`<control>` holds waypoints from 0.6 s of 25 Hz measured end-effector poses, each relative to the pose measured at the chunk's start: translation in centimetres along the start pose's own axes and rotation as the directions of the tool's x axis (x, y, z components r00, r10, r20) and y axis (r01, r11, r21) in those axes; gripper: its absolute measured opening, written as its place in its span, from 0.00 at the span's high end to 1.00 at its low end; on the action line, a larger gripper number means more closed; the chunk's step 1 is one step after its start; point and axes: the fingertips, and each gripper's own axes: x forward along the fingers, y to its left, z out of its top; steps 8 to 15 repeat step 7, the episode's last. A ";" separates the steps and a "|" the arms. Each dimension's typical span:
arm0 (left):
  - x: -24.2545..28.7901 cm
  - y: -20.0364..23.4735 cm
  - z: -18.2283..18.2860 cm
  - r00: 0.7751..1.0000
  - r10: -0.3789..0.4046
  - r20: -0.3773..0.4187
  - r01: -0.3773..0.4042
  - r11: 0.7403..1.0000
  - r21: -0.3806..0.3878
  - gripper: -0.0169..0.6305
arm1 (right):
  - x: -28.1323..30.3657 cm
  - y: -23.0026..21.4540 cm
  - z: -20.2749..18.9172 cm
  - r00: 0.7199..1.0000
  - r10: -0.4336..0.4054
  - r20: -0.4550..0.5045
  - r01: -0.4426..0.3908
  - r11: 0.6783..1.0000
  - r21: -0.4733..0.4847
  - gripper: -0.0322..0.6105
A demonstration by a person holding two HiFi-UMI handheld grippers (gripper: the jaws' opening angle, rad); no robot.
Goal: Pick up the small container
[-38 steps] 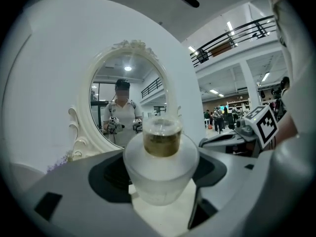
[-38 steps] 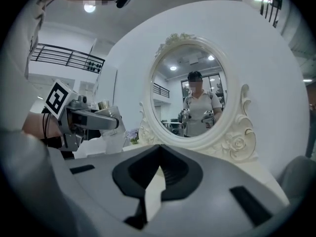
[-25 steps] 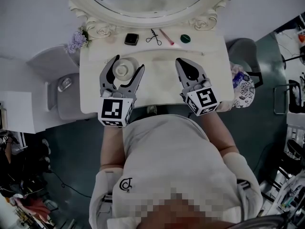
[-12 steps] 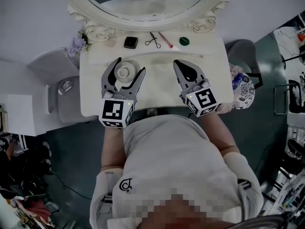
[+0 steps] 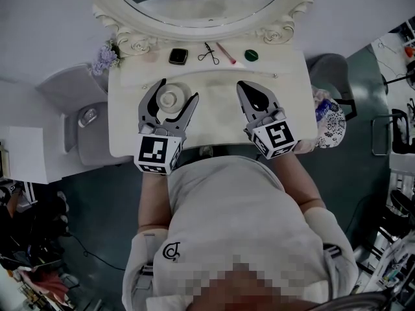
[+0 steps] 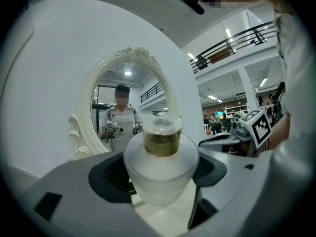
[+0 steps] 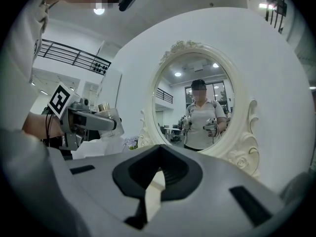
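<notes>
The small container (image 5: 168, 98) is a round, frosted white jar with a clear-topped neck. It sits between the jaws of my left gripper (image 5: 176, 91), over the left part of the white dressing table (image 5: 217, 131). In the left gripper view the small container (image 6: 160, 164) fills the gap between the jaws and both pads touch its sides. The right gripper view shows the small container (image 7: 106, 116) held up off the table. My right gripper (image 5: 243, 86) hovers over the right part of the table, shut with nothing in it.
An oval mirror (image 5: 201, 5) in an ornate white frame stands at the back. Along its foot lie a black compact (image 5: 178, 56), a metal scissor-like tool (image 5: 208, 52), a pink stick (image 5: 226, 52) and a green round lid (image 5: 251, 55). Purple flowers (image 5: 102, 58) sit at the back left corner.
</notes>
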 end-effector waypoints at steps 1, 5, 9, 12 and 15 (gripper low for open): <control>0.0 0.0 0.0 1.000 -0.001 0.001 0.001 1.000 -0.001 0.43 | 0.0 0.1 0.0 1.000 0.001 0.000 -0.001 1.000 -0.001 0.95; -0.1 0.2 -0.1 1.000 -0.002 0.000 0.002 1.000 -0.006 0.43 | 0.0 0.3 -0.1 1.000 0.001 0.001 -0.001 1.000 -0.002 0.94; -0.2 0.3 -0.2 1.000 -0.002 0.001 0.002 1.000 -0.007 0.43 | 0.0 0.5 -0.1 1.000 0.002 0.002 -0.002 1.000 0.000 0.94; -0.2 0.3 -0.2 1.000 -0.002 0.001 0.002 1.000 -0.007 0.43 | 0.0 0.5 -0.1 1.000 0.002 0.002 -0.002 1.000 0.000 0.94; -0.2 0.3 -0.2 1.000 -0.002 0.001 0.002 1.000 -0.007 0.43 | 0.0 0.5 -0.1 1.000 0.002 0.002 -0.002 1.000 0.000 0.94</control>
